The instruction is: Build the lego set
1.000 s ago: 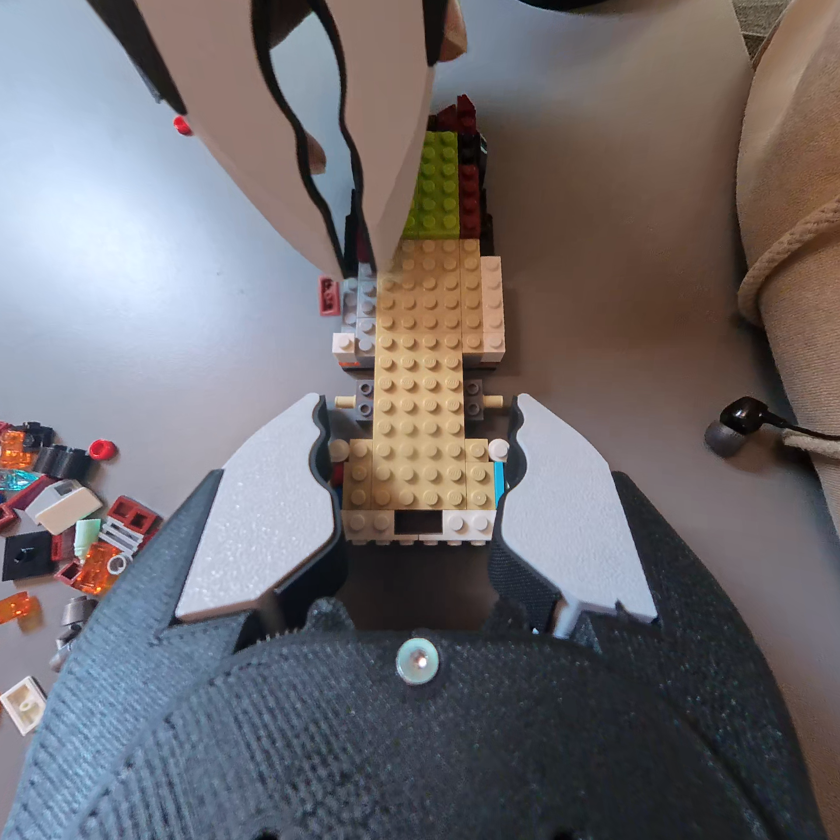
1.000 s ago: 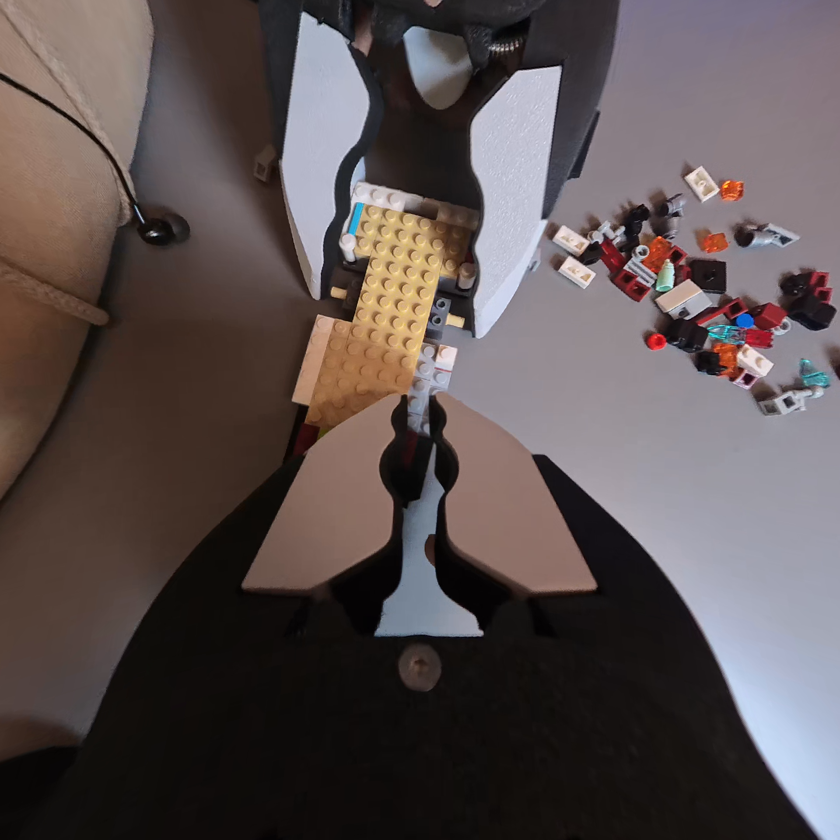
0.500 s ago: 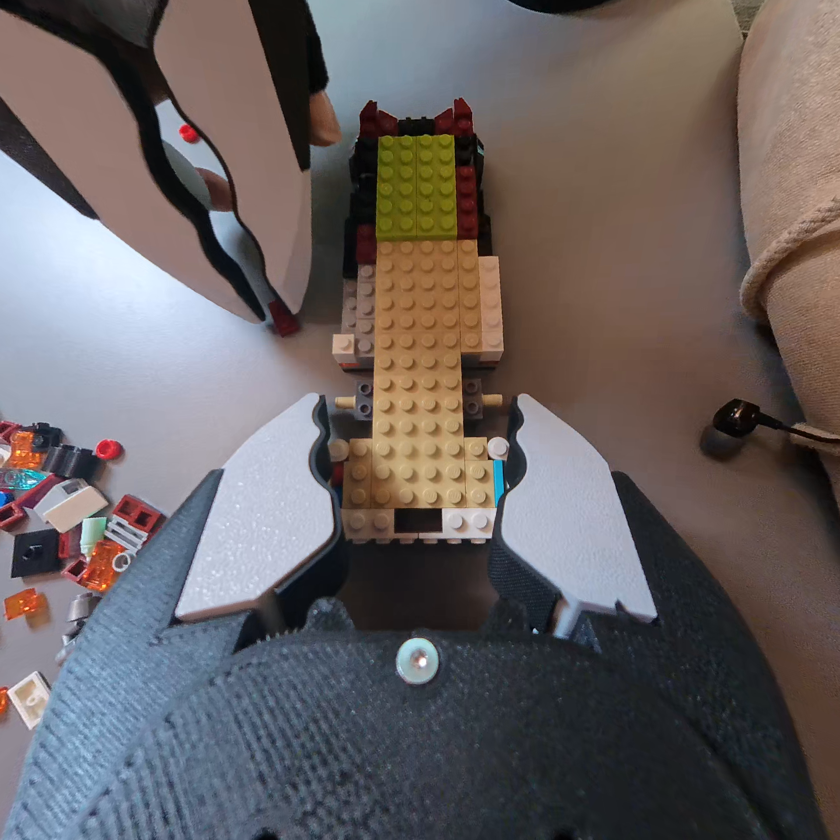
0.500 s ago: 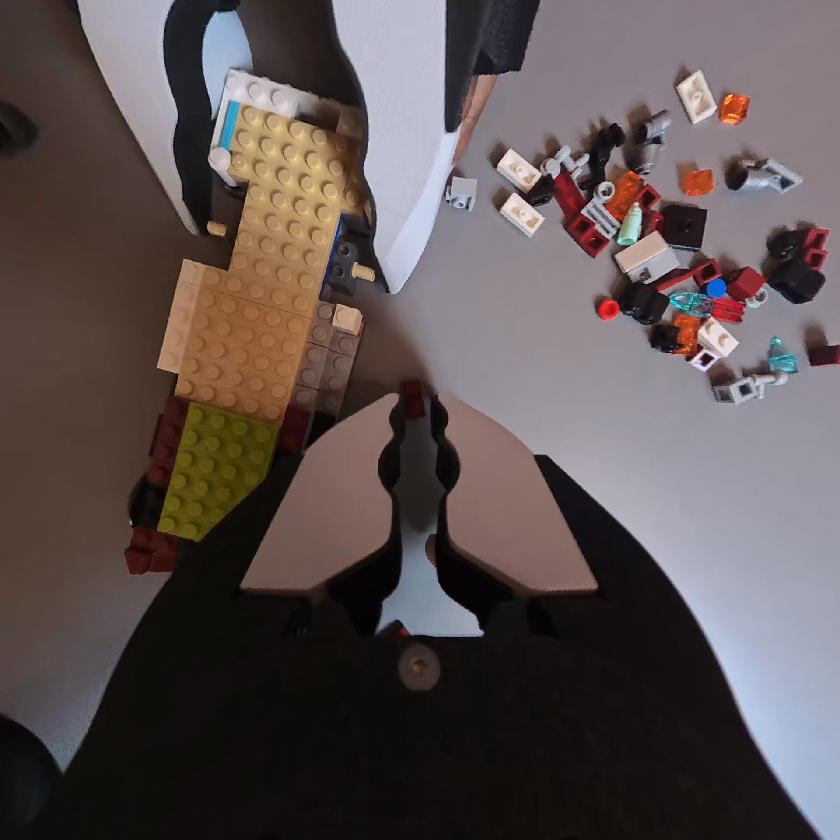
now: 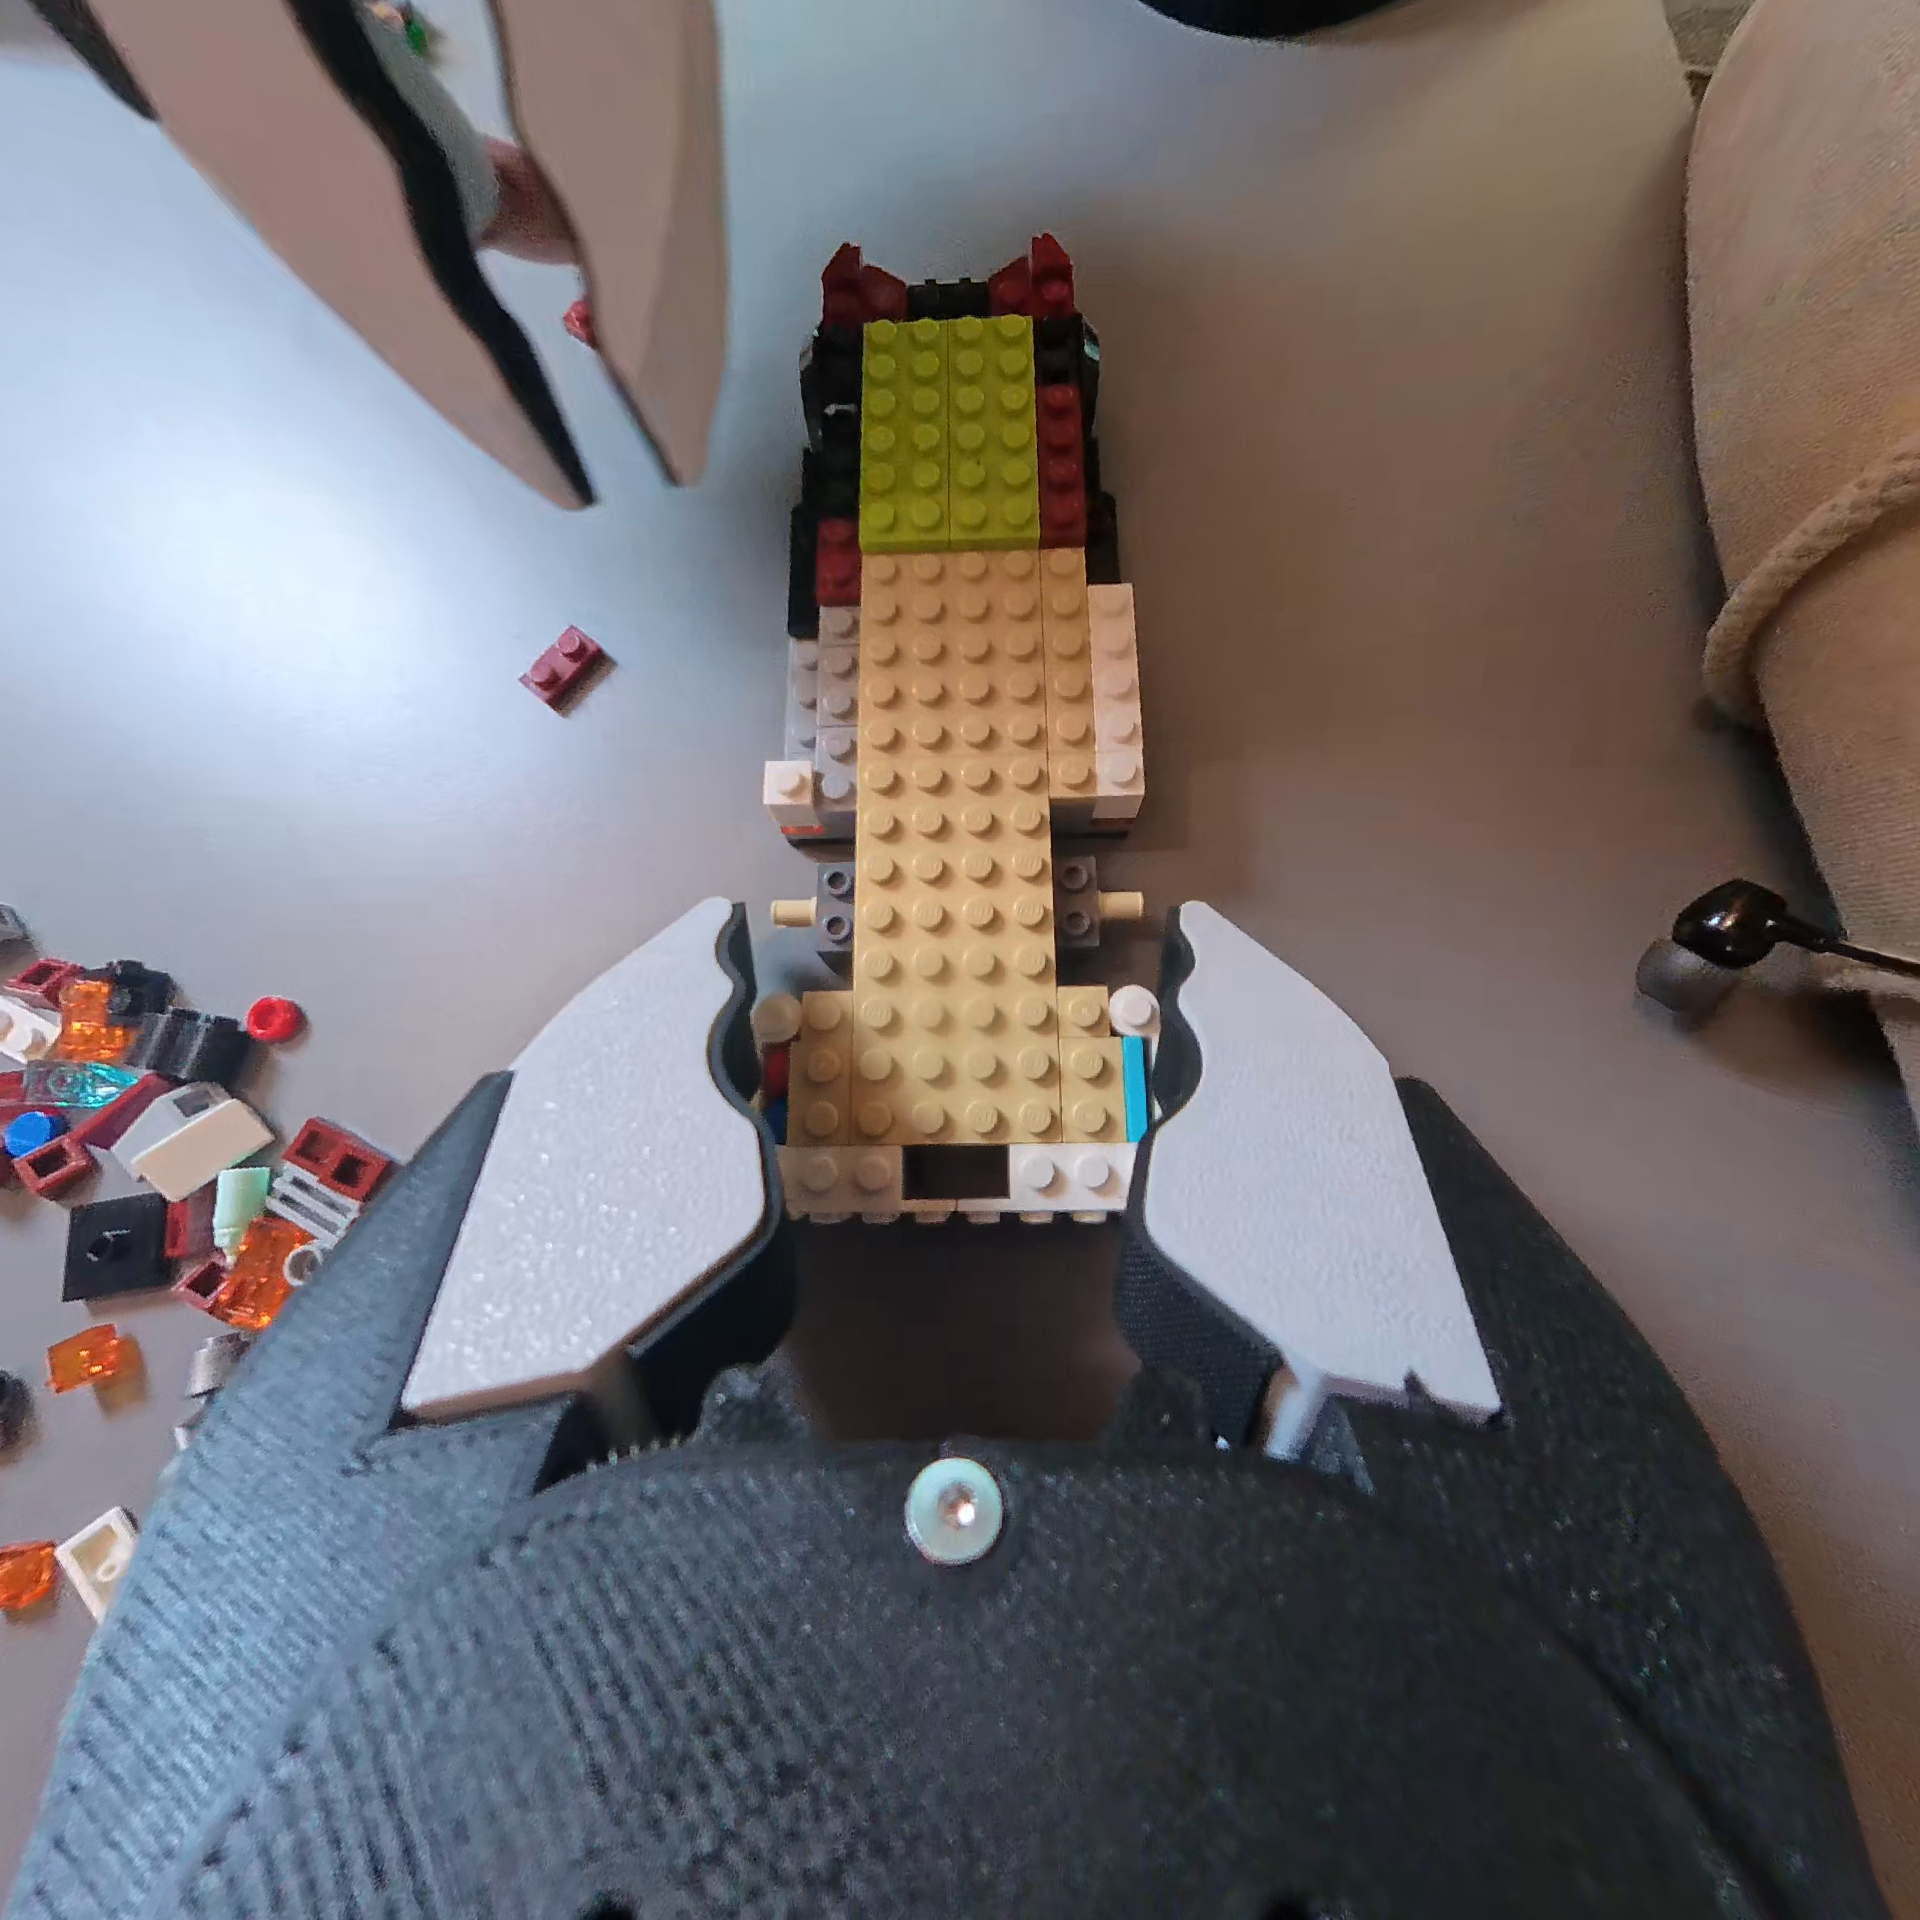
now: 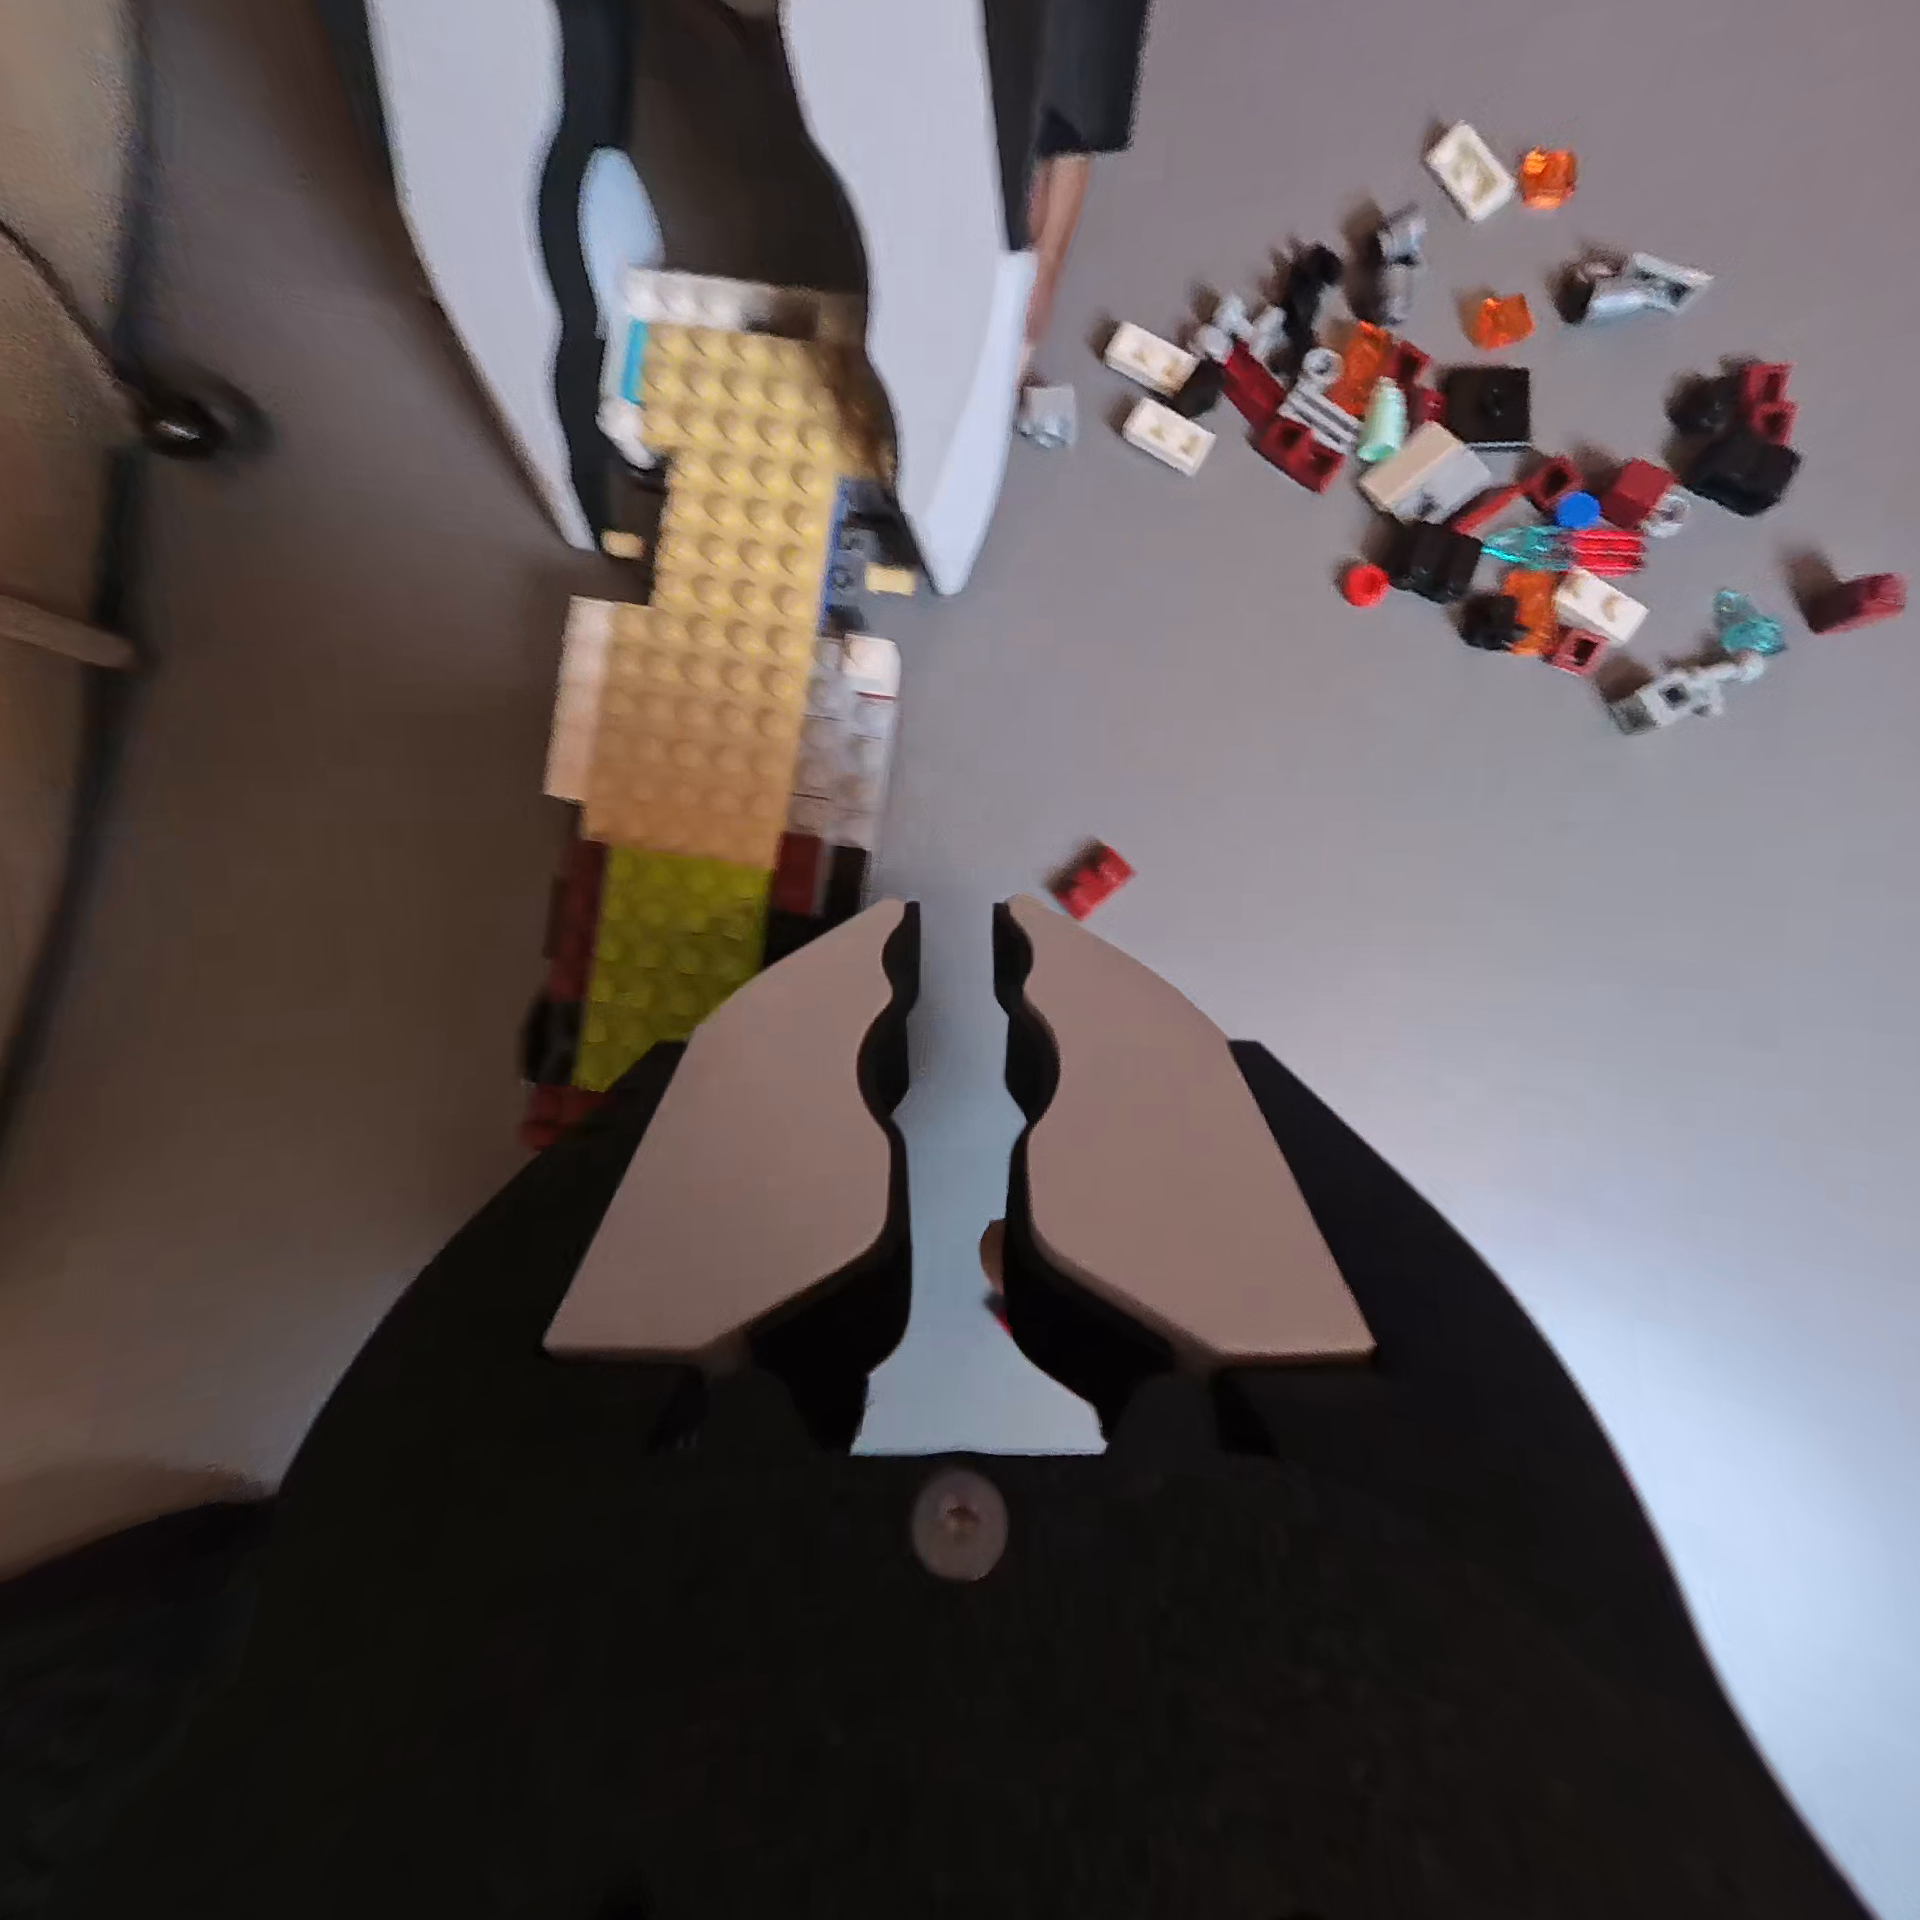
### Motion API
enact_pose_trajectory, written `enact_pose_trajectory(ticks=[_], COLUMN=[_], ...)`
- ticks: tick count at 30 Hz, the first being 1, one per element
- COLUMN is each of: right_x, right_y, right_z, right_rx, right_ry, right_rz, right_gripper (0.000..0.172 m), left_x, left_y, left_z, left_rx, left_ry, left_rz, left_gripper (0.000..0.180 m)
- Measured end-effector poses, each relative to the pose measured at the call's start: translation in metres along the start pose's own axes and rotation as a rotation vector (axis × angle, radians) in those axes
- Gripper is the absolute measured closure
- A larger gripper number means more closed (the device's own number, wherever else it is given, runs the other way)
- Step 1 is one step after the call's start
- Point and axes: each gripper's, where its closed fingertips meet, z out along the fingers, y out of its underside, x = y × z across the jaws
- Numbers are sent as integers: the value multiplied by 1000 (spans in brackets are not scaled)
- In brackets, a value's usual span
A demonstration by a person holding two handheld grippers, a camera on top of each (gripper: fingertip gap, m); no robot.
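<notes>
A long brick model [image 5: 956, 790] with a tan studded top and a lime green far section lies on the grey table. My left gripper [image 5: 956, 909] is shut on the model's near end, with one pad against each side. It also shows in the right wrist view [image 6: 764, 561], straddling the model [image 6: 707, 707]. My right gripper [image 6: 956, 909] is a little open and empty, and bare table shows between its pads. A small dark red plate [image 6: 1091, 878] lies on the table just beyond its right fingertip. In the left wrist view the right gripper [image 5: 629, 488] hovers left of the model, above that plate [image 5: 566, 667].
A pile of loose small bricks [image 5: 156, 1122] lies left of my left gripper and shows at the upper right of the right wrist view [image 6: 1507, 468]. A black earbud [image 5: 1714, 945] on a cord and a beige fabric thing [image 5: 1829, 520] lie on the model's other side. The gap from one gripper's tips to the other's is roughly 9 cm.
My right gripper drew away from the model's side with the dark red plate at its tips. It then opened slightly, and the plate now lies loose on the table. My left gripper has not moved.
</notes>
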Motion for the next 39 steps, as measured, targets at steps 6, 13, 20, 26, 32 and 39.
enact_pose_trajectory(ticks=[6, 13, 20, 26, 32, 39], right_x=[-33, -44, -12, 20, 24, 25], right_y=[-2, 3, 15, 23, 18, 9], right_z=[0, -1, -11, -9, 4, 18], right_rx=[7, -15, -30, -69, -108, -135], right_ry=[-179, -210, -59, 65, 102, 131], right_rz=[58, 51, 69, 100, 136, 212], right_gripper=[155, 147, 152, 153, 150, 145], left_x=[-2, 2, -2, -3, -5, -6], left_y=[-15, -26, -18, -17, -14, -9], left_z=[-13, 7, 23, 23, 20, 16], left_rx=[72, 10, -94, -96, -96, -98], left_ry=[11, 25, 18, 0, -21, -32], left_rz=[-47, -10, -18, -23, -42, -52], left_gripper=[104, 99, 102, 103, 103, 103])
